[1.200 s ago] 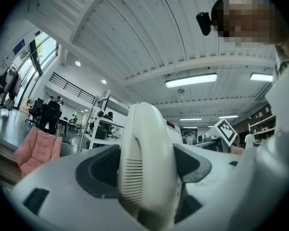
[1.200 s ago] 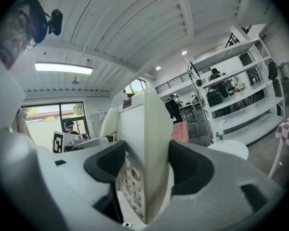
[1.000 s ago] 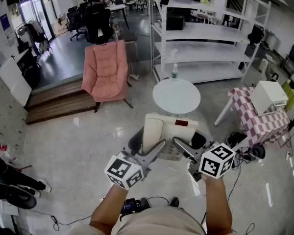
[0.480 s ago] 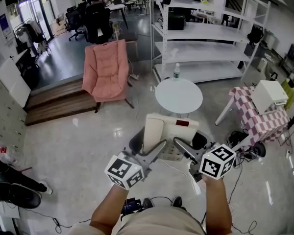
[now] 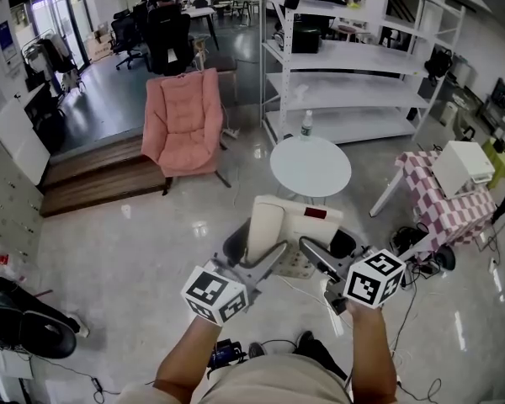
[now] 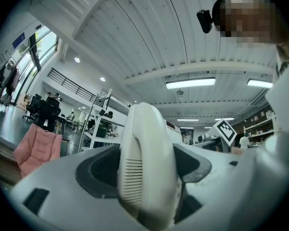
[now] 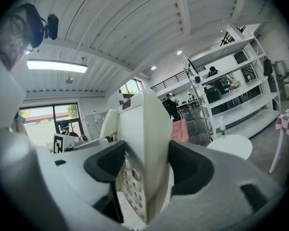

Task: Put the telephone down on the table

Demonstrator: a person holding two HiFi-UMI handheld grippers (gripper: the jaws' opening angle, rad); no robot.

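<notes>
We hold the cream telephone (image 5: 296, 228) up in the air between the two tongs, over the shiny floor (image 5: 151, 251) and on the near side of the round white bench (image 5: 310, 165); it is apart from the bench, not resting on it. The left tongs (image 5: 272, 257) are clamped on the handset (image 5: 265, 224), which lies along the left side of the telephone. In the left gripper view its slotted end fills the gap, with the dark pads (image 6: 98, 170) pressed to either side of it. The right tongs (image 5: 311, 255) grip the right edge of the telephone's body. In the right gripper view that body stands on edge between the jaws, and the keypad (image 7: 130, 177) faces left (the keys show only as rows of small round bumps, too small to read). A red label (image 5: 313, 212) sits on the far part of the telephone's top face.

Each of the tongs carries its marker cube (image 5: 215, 294) at the near end, and our forearms reach in from the near edge of the head view.

On the far rim of the bench stands a clear bottle (image 5: 307, 123). A pink armchair (image 5: 183, 123) is to the far left of the bench and tall white shelving (image 5: 353, 57) stands beyond it. To the right is a stand draped in a red-and-white checked cloth (image 5: 442, 204), with a white box (image 5: 461, 165) on top
</notes>
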